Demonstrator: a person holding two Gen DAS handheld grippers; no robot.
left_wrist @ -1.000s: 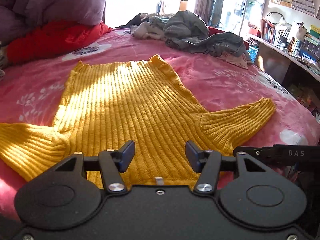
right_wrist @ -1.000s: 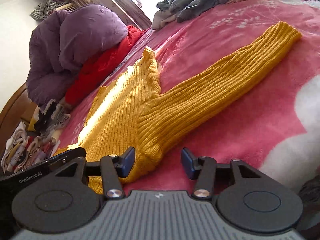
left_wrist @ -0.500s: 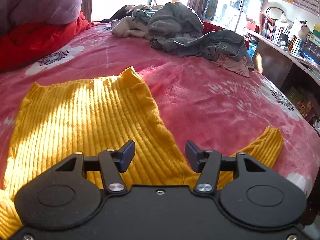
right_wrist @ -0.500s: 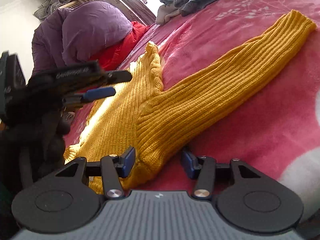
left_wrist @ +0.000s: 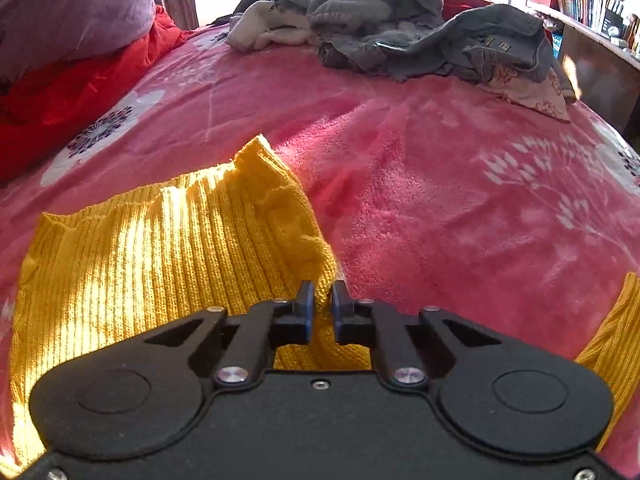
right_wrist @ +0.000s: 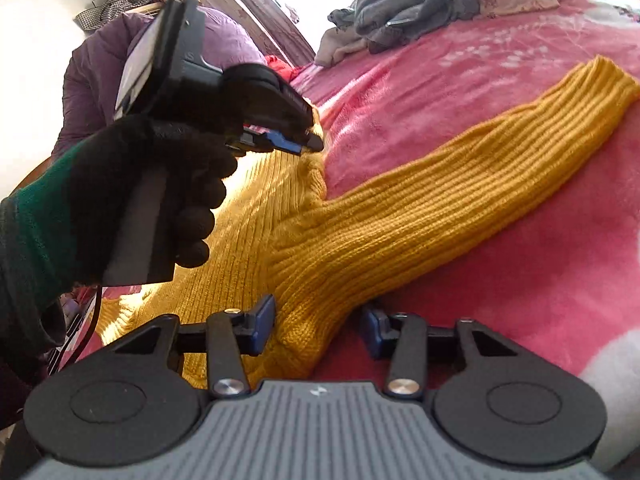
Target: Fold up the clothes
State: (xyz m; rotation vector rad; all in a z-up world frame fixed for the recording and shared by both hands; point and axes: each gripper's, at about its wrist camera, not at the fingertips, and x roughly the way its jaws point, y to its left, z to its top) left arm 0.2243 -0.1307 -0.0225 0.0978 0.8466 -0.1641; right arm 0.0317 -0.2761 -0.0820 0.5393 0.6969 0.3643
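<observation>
A single yellow ribbed sweater (left_wrist: 152,256) lies spread flat on the bed's pink floral blanket (left_wrist: 460,208), its body toward the left and one sleeve (right_wrist: 460,200) stretched out to the right across the blanket; the cuff of that sleeve shows at the right edge of the left wrist view. The left hand-held gripper (left_wrist: 321,308) has its two blue-tipped fingers drawn almost together, pinching the sweater's right side edge near where the sleeve joins. From the right wrist view the same tool appears at upper left, held by a black-gloved hand (right_wrist: 160,188) with a green cuff, its tip pressed onto the knit. The right hand-held gripper (right_wrist: 318,330) stands wide, its fingers straddling the bunched near corner of the sweater at the base of the sleeve, the left pad against the fabric, not closed on it. Farther back on the bed sits a heap of grey and pale clothes (left_wrist: 400,28), well apart from the sweater. At far left rest a purple padded bundle (left_wrist: 72,4) and a red cover (left_wrist: 80,84) beneath it. A shelf of books (left_wrist: 596,4) stands at far right.
</observation>
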